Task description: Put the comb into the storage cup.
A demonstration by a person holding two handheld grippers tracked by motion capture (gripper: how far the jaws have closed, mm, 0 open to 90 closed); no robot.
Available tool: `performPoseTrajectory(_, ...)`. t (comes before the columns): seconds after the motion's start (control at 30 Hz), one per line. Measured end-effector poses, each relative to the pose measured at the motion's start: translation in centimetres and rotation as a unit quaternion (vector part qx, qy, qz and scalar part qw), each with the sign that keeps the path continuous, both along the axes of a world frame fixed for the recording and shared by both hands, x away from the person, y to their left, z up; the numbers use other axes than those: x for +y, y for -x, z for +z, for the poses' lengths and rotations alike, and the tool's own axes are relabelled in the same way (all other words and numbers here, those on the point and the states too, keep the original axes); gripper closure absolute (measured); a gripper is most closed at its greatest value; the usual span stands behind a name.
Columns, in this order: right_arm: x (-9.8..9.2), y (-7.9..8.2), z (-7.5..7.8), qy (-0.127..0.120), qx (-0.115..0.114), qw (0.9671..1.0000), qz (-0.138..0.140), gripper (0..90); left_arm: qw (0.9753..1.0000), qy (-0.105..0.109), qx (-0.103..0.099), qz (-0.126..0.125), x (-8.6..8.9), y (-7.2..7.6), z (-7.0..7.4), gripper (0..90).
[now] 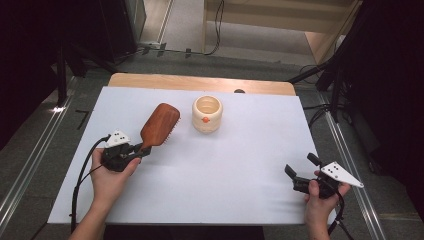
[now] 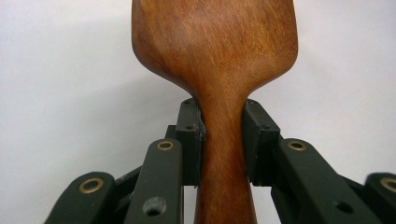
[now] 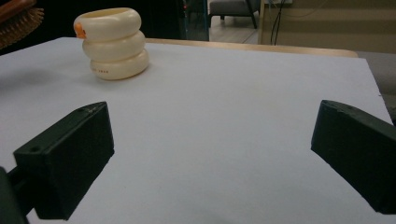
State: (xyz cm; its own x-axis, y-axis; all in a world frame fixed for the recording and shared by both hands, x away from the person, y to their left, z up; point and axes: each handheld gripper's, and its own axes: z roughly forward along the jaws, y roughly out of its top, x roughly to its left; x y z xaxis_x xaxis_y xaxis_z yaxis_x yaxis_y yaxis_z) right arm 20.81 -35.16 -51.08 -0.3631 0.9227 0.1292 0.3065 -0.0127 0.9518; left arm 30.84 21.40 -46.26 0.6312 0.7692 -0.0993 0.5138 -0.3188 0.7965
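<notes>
A brown wooden hairbrush (image 1: 159,125) is held at the left of the white table (image 1: 240,165), bristles down, its head pointing toward the far side. My left gripper (image 1: 141,150) is shut on its handle (image 2: 223,154), both black pads pressed against the narrow neck. A cream ribbed cup (image 1: 207,114) with an orange mark stands at the middle rear, just right of the brush head; it also appears as the cup (image 3: 112,44) far off in the right gripper view. My right gripper (image 1: 300,167) rests near the front right edge, jaws wide apart and empty (image 3: 210,154).
The white sheet covers a wooden tabletop whose bare strip (image 1: 200,82) runs along the far edge. Grey floor with metal rails (image 1: 30,160) and cables surrounds the table. Open white surface lies between the two grippers.
</notes>
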Motion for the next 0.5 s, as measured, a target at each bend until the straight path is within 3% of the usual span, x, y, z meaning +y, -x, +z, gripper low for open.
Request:
performPoseTrajectory(0.17,1.2,-0.4,1.0,0.019,-0.004,0.9998,0.01,0.0,0.9998,0.01,-0.017,-0.006,-0.8,0.5,0.5,72.2)
performPoseTrajectory(0.5,4.2,-1.7,3.5,0.013,-0.008,0.9995,0.027,0.0,0.9991,0.018,-0.035,-0.015,-1.7,1.0,0.5,72.2)
